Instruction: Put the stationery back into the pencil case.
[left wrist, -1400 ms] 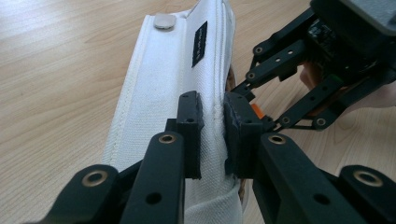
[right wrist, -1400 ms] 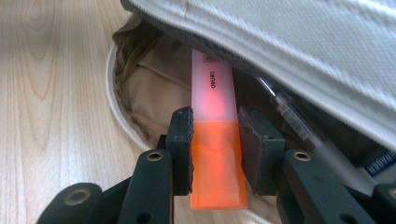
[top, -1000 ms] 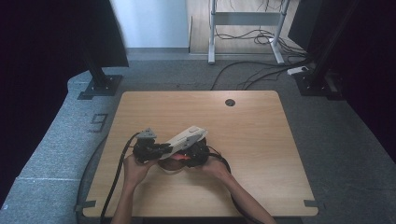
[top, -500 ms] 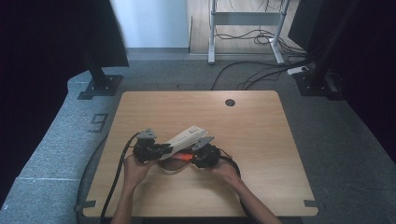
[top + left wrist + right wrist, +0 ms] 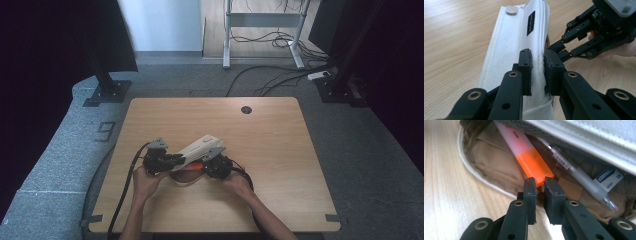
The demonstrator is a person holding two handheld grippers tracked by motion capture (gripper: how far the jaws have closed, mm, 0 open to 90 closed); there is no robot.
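Note:
A white fabric pencil case [image 5: 200, 146] lies open on the wooden table [image 5: 280, 150]. My left gripper [image 5: 538, 62] is shut on the edge of its white lid [image 5: 509, 45] and holds the lid raised. Inside the brown lining [image 5: 489, 160] lie an orange highlighter [image 5: 529, 157], a clear pen [image 5: 574, 170] and a small blue-and-white box [image 5: 607, 178]. My right gripper [image 5: 539, 185] reaches into the opening. Its jaws have just been closing and now pinch the end of the highlighter's orange cap. In the high view the left gripper [image 5: 176, 160] and right gripper [image 5: 204, 166] meet at the case.
The table has a round cable hole [image 5: 246, 109] near its far edge. Cables trail from both grippers off the table's near side. Black stands [image 5: 107, 85] and a metal frame [image 5: 260, 30] are on the floor beyond.
The right gripper has shifted slightly at the case's opening. The left hand and the raised lid have kept still.

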